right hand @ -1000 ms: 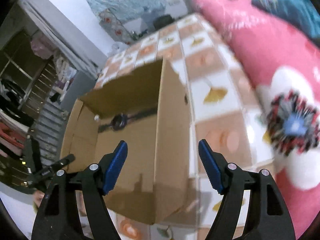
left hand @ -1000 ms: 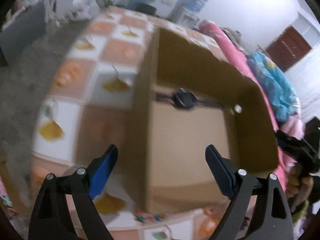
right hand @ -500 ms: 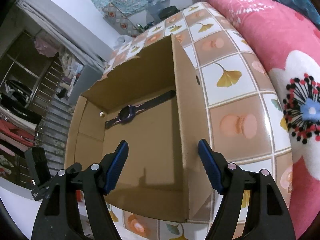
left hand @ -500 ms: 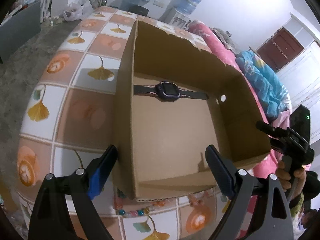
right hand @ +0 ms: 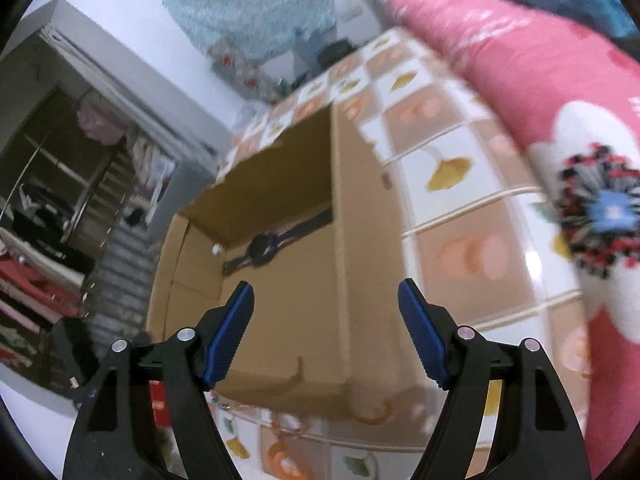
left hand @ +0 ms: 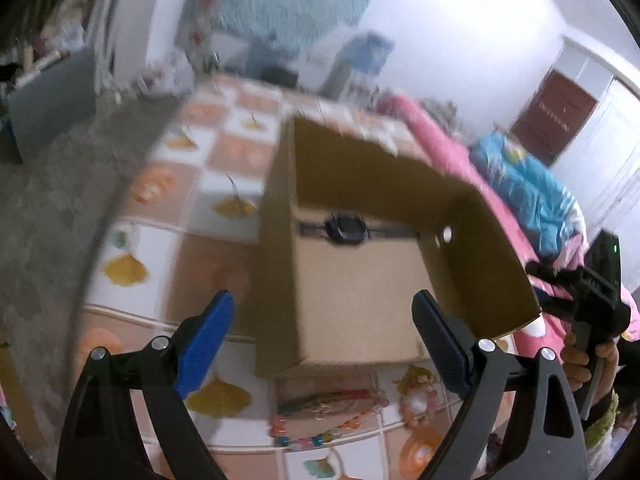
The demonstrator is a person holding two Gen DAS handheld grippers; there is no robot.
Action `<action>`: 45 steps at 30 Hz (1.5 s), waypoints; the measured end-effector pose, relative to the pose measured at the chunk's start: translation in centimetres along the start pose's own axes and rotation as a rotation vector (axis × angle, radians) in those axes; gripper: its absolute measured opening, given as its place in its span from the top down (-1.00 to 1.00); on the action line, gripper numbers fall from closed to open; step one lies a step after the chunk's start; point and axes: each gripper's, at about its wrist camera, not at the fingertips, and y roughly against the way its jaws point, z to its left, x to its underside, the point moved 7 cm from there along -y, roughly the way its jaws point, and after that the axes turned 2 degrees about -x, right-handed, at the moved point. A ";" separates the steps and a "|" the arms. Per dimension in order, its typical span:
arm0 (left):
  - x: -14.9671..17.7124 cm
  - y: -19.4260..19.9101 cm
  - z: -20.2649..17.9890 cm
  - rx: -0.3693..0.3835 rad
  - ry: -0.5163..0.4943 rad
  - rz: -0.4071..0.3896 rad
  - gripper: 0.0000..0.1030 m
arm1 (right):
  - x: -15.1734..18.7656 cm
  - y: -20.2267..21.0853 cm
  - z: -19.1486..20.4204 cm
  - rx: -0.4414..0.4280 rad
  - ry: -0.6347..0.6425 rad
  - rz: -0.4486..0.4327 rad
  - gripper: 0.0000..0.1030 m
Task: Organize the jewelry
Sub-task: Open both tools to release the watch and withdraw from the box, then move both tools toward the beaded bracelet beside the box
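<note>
An open cardboard box (left hand: 360, 300) stands on a worktop (left hand: 160, 264) covered with a checked cloth of orange squares and yellow leaf prints. A dark wristwatch (left hand: 346, 229) lies flat on the box floor against the far wall, its strap stretched out to both sides; the right wrist view shows it too, deep inside past the tall side wall. The left claw (left hand: 324, 336) hangs above the near end of the box with its blue-padded jaws spread wide and nothing between them. The right claw (right hand: 326, 328) is over the near right corner of the box, its jaws opening and empty, the box's right wall rising in the gap between them. Just in front of the box's near wall, on the cloth, lies a string of coloured beads (left hand: 320, 428) with some thin chain or similar small pieces beside it, blurred and hard to make out. A pink flowered blanket (right hand: 560, 120) lies along the worktop's right edge, with a blue bundle (left hand: 532, 196) beyond it. A person's hand (left hand: 592, 364) holding the right tool shows at the left view's right border.
</note>
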 end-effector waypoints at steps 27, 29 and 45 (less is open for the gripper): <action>9.3 0.1 6.3 -0.112 0.078 0.059 -0.80 | 10.4 4.6 3.0 0.193 0.306 -0.096 -0.56; 9.0 -0.2 6.0 -0.093 0.067 0.062 -0.79 | 10.7 3.3 2.7 0.249 0.321 -0.065 -0.37; 9.3 -1.0 5.6 -0.026 -0.048 0.115 -0.79 | 6.7 1.6 1.3 0.315 0.202 -0.170 -0.23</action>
